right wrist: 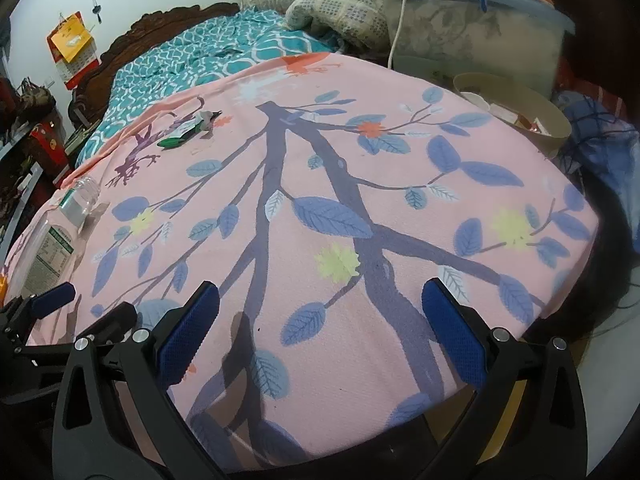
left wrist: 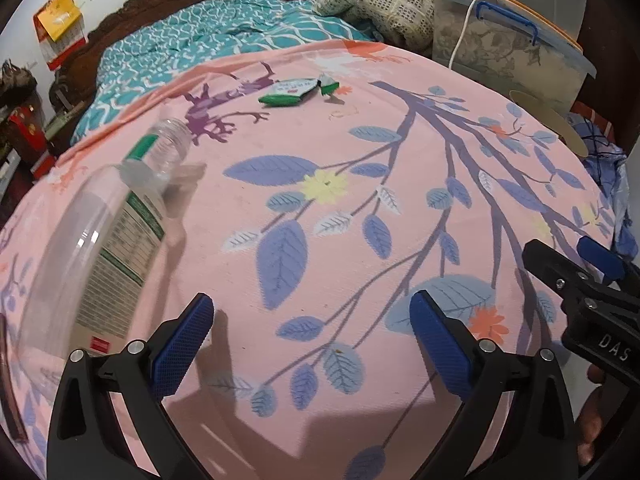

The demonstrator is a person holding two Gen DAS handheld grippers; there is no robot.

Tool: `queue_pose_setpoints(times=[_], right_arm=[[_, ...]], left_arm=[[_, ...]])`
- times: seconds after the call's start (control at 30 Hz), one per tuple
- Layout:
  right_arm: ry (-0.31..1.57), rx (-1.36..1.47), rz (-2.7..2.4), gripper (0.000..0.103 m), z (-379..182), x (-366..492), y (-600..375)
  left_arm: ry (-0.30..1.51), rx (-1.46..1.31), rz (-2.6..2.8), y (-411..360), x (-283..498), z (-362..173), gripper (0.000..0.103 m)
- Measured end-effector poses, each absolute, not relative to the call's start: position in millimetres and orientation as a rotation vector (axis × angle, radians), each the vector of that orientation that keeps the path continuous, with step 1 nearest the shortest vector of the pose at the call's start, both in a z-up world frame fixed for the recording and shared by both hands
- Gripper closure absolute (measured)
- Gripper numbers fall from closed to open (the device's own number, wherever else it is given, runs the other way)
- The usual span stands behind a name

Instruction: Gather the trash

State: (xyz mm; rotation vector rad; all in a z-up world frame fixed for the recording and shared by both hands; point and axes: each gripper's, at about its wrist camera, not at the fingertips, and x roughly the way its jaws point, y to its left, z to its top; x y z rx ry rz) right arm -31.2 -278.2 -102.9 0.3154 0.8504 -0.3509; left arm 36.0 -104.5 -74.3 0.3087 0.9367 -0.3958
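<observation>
An empty clear plastic bottle point(left wrist: 100, 240) with a green-and-white label lies on its side on the pink floral cloth point(left wrist: 360, 208), at the left; it also shows in the right wrist view point(right wrist: 60, 232). A green-and-white wrapper point(left wrist: 294, 90) lies at the far side of the cloth, also in the right wrist view point(right wrist: 188, 130). My left gripper point(left wrist: 310, 344) is open and empty, just right of the bottle's base. My right gripper point(right wrist: 320, 336) is open and empty over the cloth's near edge. A beige bin point(right wrist: 516, 110) holding scraps stands at the right edge.
A lidded clear storage box point(right wrist: 472, 28) with a white cable stands behind the bin. A teal bedspread point(left wrist: 224, 36) and a folded blanket point(left wrist: 384, 4) lie beyond the cloth. Blue fabric point(right wrist: 600, 136) lies at the far right. Cluttered shelves point(right wrist: 28, 152) stand at the left.
</observation>
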Motion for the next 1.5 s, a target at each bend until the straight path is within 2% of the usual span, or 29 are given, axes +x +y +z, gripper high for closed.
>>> queue_pose_setpoints(times=[0.27, 0.73, 1.5], right_arm=[[0.792, 0.392, -0.414, 0.003, -92.7, -41.9, -295.1], [0.811, 0.323, -0.332, 0.003, -85.5, -18.6, -269.8], [0.845, 0.231, -0.211, 0.003, -82.0, 19.6, -221.4]], left_arm=[[0.824, 0.303, -0.374, -96.2, 34.2, -42.7, 0.009], [0.735, 0.224, -0.211, -33.9, 51.6, 8.5, 0.009], [0.806, 0.191, -0.034, 39.0, 68.3, -8.4, 0.009]])
